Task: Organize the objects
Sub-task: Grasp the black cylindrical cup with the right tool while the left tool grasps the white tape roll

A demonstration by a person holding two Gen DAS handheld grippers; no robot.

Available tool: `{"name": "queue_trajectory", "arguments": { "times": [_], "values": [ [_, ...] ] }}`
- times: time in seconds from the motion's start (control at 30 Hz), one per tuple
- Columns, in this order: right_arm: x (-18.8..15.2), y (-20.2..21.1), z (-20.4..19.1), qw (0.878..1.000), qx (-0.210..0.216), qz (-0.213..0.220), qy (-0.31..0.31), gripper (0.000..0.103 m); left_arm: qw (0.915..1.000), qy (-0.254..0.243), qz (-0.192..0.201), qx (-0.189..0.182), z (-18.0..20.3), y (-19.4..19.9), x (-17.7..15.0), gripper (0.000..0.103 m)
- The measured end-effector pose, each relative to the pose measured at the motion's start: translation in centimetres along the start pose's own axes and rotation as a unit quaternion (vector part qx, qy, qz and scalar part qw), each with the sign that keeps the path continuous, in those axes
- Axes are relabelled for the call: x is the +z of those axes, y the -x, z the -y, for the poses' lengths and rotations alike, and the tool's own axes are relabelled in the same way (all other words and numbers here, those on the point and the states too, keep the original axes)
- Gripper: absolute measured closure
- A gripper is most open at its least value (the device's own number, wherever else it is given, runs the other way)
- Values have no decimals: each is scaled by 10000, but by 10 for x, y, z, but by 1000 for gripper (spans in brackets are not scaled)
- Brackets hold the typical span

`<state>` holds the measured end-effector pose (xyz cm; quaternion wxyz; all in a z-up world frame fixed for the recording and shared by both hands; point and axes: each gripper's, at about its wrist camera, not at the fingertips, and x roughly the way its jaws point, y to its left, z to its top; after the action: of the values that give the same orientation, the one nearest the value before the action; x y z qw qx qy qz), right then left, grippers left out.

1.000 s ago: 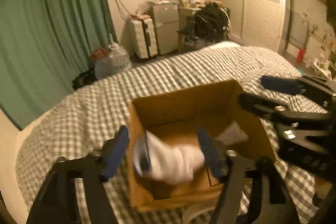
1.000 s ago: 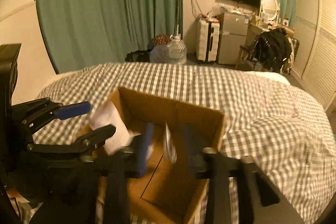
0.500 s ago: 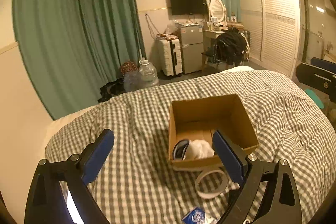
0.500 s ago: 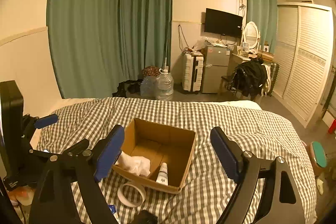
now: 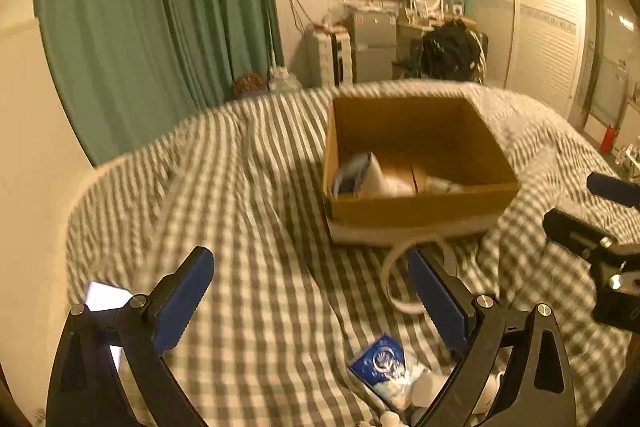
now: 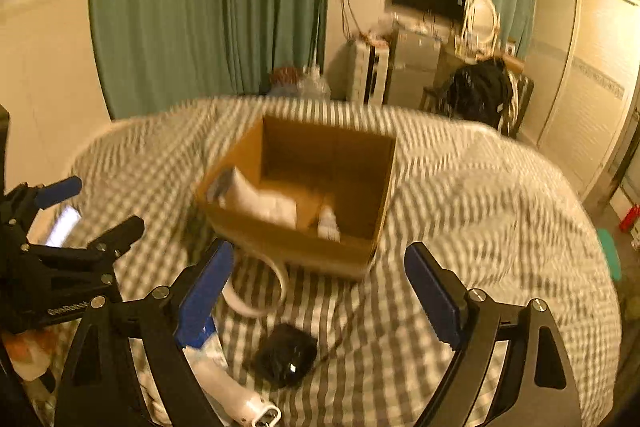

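Observation:
An open cardboard box (image 5: 420, 211) (image 6: 352, 163) stands on the checked bed. It holds a white cloth bundle (image 5: 372, 177) (image 6: 260, 201) and a small white tube (image 6: 329, 223). A white tape ring (image 5: 396, 283) (image 6: 256, 291) lies in front of the box. A blue and white packet (image 5: 384, 367) (image 6: 208, 351), a black pouch (image 6: 286, 353) and a white bottle (image 6: 248, 403) lie nearer. My left gripper (image 5: 312, 295) is open and empty above the bed. My right gripper (image 6: 320, 287) is open and empty, short of the box.
A lit phone (image 5: 105, 297) (image 6: 62, 225) lies at the bed's left edge. Green curtains (image 5: 160, 19), a suitcase (image 5: 330, 61), a small fridge (image 5: 374, 45) and a chair with a black bag (image 5: 450, 49) stand beyond the bed. White wardrobe doors (image 5: 548, 19) are at the right.
Both grippers let go of their items in the box, opened wide and pulled back and up. They have since come lower and closer to the items in front of the box.

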<state>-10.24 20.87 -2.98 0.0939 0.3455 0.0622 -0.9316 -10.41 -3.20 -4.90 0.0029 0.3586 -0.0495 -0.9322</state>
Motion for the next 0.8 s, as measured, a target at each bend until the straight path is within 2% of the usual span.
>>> {"name": "queue_trajectory", "arguments": {
  "times": [0.27, 0.5, 0.67, 0.8],
  "values": [
    [-45, -57, 0, 9978, -60, -663, 29, 15, 9989, -309, -342, 93, 19, -38, -27, 3],
    [-67, -79, -6, 9947, 196, -1007, 56, 15, 9967, -535, -600, 149, 25, -55, -43, 3],
    [-83, -101, -14, 9862, 692, -1501, 4, 15, 9954, -437, -759, 399, 19, -65, -49, 3],
    [-91, -113, -24, 9814, 765, -1750, 190, 15, 9950, -317, -862, 382, 13, -69, -51, 3]
  ]
}}
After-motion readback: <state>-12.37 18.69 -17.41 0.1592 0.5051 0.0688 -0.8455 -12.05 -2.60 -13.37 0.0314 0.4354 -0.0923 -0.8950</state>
